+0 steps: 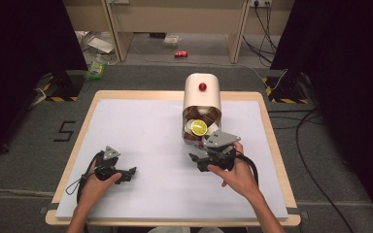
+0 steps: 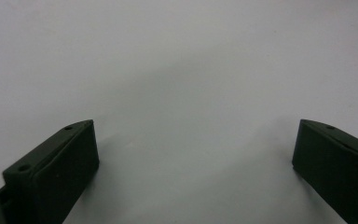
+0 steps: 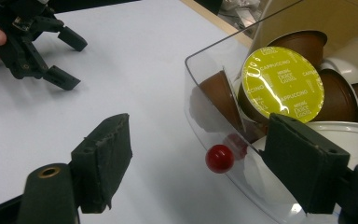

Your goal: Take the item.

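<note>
A cream capsule dispenser (image 1: 202,97) with a red knob (image 1: 202,87) on top stands at the far middle of the table. Its clear front bin (image 3: 205,126) holds several coffee capsules, brown and white, with a yellow-lidded cappuccino capsule (image 3: 282,84) (image 1: 199,127) facing out. A small red knob (image 3: 220,158) sits on the clear wall. My right gripper (image 1: 197,162) (image 3: 198,128) is just in front of the bin, open, its jaws on either side of that knob without touching it. My left gripper (image 1: 127,175) (image 2: 193,126) rests low at the near left, open and holding nothing; it is also in the right gripper view (image 3: 72,60).
A white mat (image 1: 141,145) covers the wooden table (image 1: 272,141). Beyond the table lie grey floor, a red can (image 1: 180,54), cables at the right and black curtains on both sides.
</note>
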### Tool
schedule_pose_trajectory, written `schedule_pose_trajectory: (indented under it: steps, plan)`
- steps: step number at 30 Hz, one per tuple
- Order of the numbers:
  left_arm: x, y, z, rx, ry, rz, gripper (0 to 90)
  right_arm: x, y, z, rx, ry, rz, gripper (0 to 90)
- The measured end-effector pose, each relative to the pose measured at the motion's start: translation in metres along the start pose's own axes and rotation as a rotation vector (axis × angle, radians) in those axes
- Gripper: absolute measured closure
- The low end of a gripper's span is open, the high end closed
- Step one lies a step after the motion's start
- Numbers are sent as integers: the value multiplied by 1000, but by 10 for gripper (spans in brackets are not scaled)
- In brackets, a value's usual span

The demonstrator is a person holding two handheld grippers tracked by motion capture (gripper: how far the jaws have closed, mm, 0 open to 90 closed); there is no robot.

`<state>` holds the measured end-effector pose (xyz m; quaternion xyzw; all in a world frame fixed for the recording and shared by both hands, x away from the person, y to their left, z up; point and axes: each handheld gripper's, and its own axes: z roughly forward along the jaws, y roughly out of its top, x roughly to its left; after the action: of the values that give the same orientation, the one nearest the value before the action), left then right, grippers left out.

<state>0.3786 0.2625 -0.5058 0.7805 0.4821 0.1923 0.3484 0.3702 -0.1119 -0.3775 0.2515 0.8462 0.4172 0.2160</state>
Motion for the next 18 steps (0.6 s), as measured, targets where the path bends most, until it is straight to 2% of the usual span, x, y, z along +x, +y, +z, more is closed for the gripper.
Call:
schedule_pose_trajectory:
  steps: [10,14,18]
  plan:
    - [0,0,0,0,0,0,0,5,-3,-2,6,-2,-9,240]
    - [0,0,0,0,0,0,0,5,-1,-4,-21,6,9,241]
    - [0,0,0,0,0,0,0,4,1,-9,-37,-17,7,241]
